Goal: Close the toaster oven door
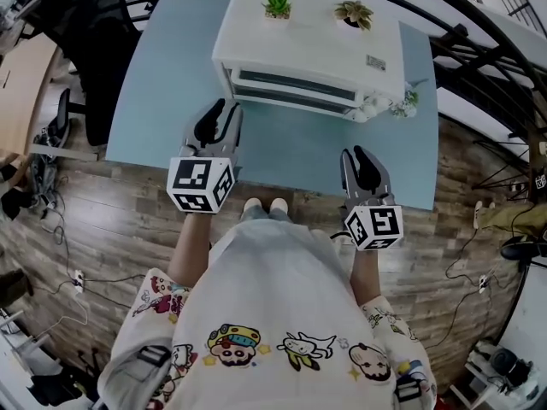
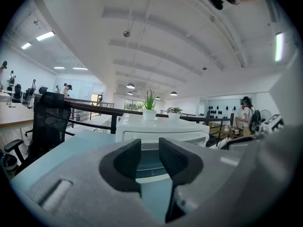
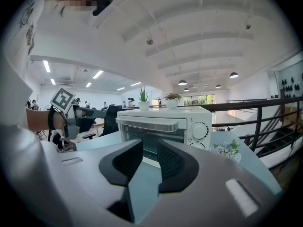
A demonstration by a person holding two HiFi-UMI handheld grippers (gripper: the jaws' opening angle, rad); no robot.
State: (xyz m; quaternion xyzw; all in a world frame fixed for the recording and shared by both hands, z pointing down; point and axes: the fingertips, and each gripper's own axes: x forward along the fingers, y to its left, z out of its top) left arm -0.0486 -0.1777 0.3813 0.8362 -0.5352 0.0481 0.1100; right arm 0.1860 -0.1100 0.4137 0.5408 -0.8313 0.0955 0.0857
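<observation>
A white toaster oven (image 1: pixel 312 49) stands at the far side of the light blue table (image 1: pixel 162 84). Its glass door (image 3: pixel 154 143) stands upright, flush against the oven front, with the handle bar (image 3: pixel 151 124) along the top and dials (image 3: pixel 200 130) to the right. My left gripper (image 1: pixel 220 118) hovers over the table in front of the oven's left end, jaws open and empty. My right gripper (image 1: pixel 355 156) hangs near the table's front edge, below the oven's right end, also open with nothing between its pads. In the left gripper view the oven (image 2: pixel 161 129) lies straight beyond the jaws.
Two small potted plants (image 1: pixel 276 0) (image 1: pixel 353 13) sit on the oven's top. A bunch of flowers (image 1: pixel 402 102) lies at its right corner. A black office chair (image 1: pixel 81 24) stands left of the table and dark railings (image 1: pixel 479 49) run to the right.
</observation>
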